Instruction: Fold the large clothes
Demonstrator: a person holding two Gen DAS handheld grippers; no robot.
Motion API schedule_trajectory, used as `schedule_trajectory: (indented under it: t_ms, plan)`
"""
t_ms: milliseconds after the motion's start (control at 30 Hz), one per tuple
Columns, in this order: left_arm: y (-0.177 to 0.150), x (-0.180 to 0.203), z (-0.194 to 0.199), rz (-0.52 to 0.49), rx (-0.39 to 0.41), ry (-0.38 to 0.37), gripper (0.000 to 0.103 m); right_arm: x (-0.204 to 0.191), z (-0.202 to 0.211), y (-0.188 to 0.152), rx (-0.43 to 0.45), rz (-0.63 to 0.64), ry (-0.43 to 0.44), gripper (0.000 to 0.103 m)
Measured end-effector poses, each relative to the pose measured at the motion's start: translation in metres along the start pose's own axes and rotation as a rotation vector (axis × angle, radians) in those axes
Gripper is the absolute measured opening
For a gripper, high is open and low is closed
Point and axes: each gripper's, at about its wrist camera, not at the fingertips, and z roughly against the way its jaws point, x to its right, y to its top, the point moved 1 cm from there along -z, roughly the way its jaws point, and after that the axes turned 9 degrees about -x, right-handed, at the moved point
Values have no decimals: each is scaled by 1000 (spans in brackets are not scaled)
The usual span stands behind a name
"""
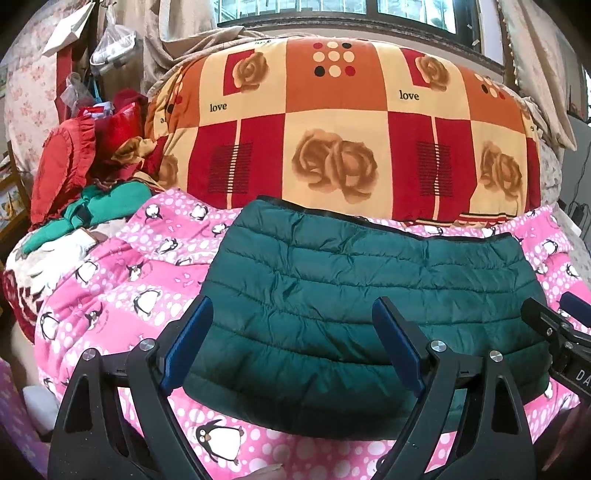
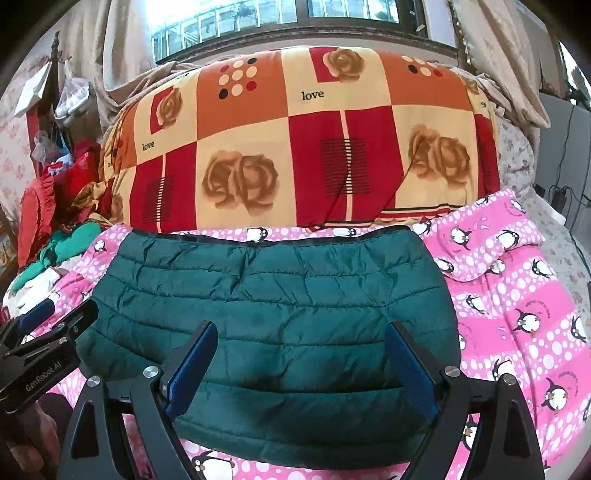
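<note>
A dark green quilted puffer jacket [image 1: 369,295] [image 2: 273,306] lies folded into a wide rectangle on the pink penguin blanket [image 1: 122,280] [image 2: 509,295]. My left gripper [image 1: 291,314] hovers over the jacket's near left part, jaws wide apart, blue pads [image 1: 186,343] bare, nothing between them. My right gripper [image 2: 301,339] hangs over the jacket's near middle, also open and empty. Each gripper shows at the edge of the other's view: the right gripper [image 1: 561,332] at right, the left gripper [image 2: 44,347] at left.
A big red, orange and cream rose-patterned quilt [image 1: 343,129] [image 2: 303,147] is bundled behind the jacket. Red cushions [image 1: 70,162] and green clothes [image 1: 92,210] pile at the left. A window [image 1: 332,9] and curtains stand behind. Cables [image 2: 561,192] hang at the far right.
</note>
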Motion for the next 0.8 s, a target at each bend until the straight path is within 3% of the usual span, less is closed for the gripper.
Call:
schedule_trajectory:
  t_ms: [800]
  plan:
    - [-2, 2, 4, 3, 12, 4, 88, -5, -2, -2, -12, 2, -3, 90]
